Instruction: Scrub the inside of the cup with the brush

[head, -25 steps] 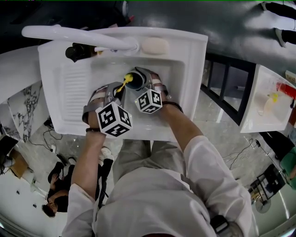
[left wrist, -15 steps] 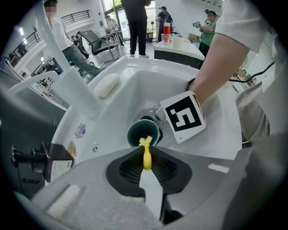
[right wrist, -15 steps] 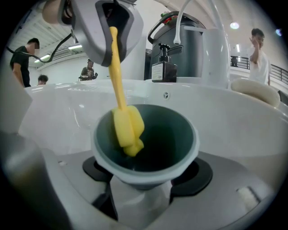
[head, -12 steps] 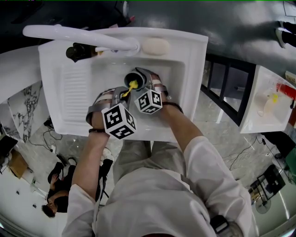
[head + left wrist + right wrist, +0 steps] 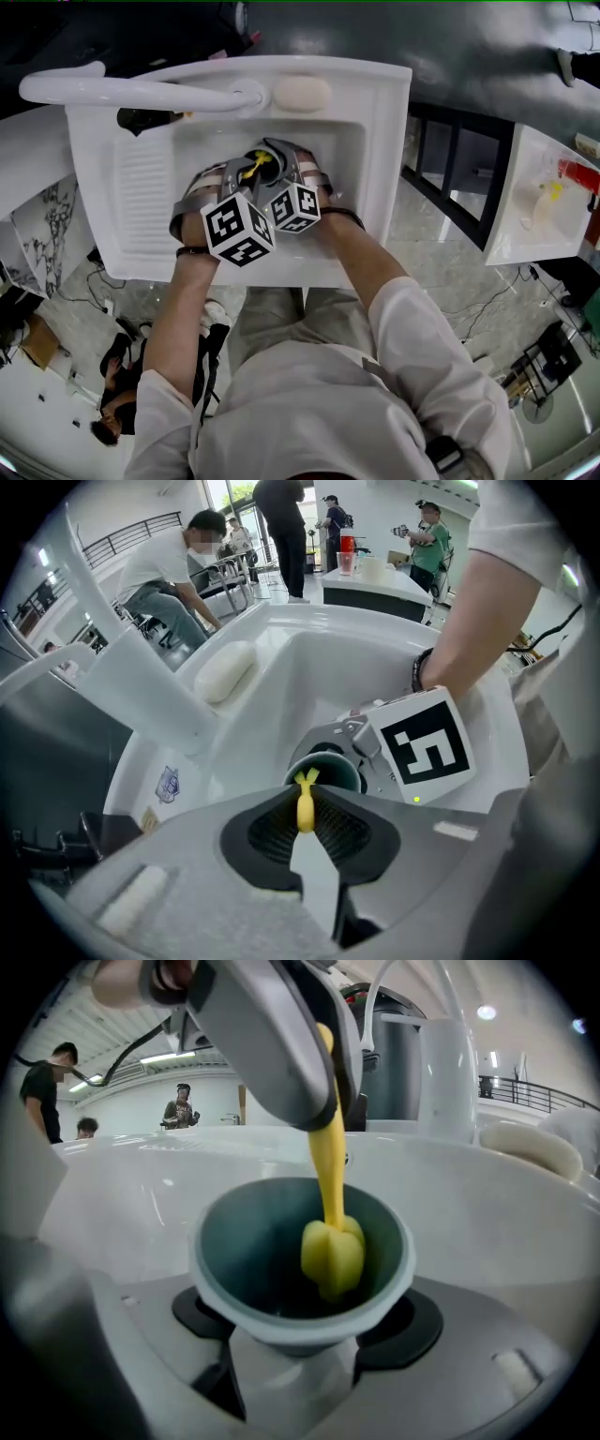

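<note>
A grey-green cup (image 5: 253,1251) is gripped in my right gripper (image 5: 300,1335), its mouth facing the camera. A yellow brush (image 5: 330,1241) reaches down into the cup, its head against the inner wall on the right. My left gripper (image 5: 302,810) is shut on the brush handle (image 5: 305,808), with the cup (image 5: 328,764) just beyond its tip. In the head view both grippers meet over the sink basin (image 5: 366,169), the cup (image 5: 251,153) and yellow brush (image 5: 253,167) between them, the left gripper (image 5: 239,183) at left, the right gripper (image 5: 272,159) beside it.
A white faucet arm (image 5: 131,92) crosses the sink's back edge, with a pale soap bar (image 5: 301,93) next to it. A ribbed drainboard (image 5: 141,192) lies left of the basin. A second white sink (image 5: 544,202) stands at right. People stand in the background.
The left gripper has moved up and right, pushing the brush deeper into the cup. Both grippers sit slightly farther left in the head view.
</note>
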`<state>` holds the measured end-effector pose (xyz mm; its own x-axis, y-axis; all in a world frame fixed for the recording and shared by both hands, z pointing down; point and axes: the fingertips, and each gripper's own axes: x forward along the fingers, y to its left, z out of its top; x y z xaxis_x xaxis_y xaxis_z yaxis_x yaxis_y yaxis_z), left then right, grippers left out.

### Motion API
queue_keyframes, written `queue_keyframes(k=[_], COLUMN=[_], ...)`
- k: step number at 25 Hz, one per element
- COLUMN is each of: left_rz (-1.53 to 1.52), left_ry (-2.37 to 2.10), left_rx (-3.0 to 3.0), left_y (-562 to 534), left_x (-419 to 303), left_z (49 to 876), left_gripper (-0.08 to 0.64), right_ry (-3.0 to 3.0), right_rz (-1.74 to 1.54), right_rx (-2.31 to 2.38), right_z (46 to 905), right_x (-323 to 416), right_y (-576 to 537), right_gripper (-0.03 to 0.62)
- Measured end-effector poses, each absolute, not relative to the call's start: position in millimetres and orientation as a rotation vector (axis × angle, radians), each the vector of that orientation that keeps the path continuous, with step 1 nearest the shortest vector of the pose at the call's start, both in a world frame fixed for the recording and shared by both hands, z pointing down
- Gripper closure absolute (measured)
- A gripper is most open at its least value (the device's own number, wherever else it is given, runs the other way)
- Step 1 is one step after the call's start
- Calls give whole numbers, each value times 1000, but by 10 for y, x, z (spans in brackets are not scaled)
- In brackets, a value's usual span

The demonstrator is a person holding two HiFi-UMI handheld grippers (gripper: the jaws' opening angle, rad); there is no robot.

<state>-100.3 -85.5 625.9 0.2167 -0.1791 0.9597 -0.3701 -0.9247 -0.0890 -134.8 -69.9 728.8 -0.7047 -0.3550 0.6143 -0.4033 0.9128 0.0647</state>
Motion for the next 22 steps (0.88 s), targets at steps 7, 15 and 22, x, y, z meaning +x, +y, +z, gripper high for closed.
queue_keyframes(k=[7, 15, 22], left_rz=[1870, 1973, 1972], left_ry=[-523, -344, -283], left_rx=[2214, 2160, 2249], left_y=[-767, -586, -640], left_x=[-1243, -1175, -852], left_z=[6372, 6471, 6539], left_gripper=[526, 526, 526], right_ry=[-2420, -2420, -2407], right_rz=[97, 99, 116], right_rx=[533, 532, 534], right_z=[7285, 7289, 7251], right_x=[-1351, -1348, -1340], right_y=[-700, -699, -697], right_gripper=[239, 239, 239])
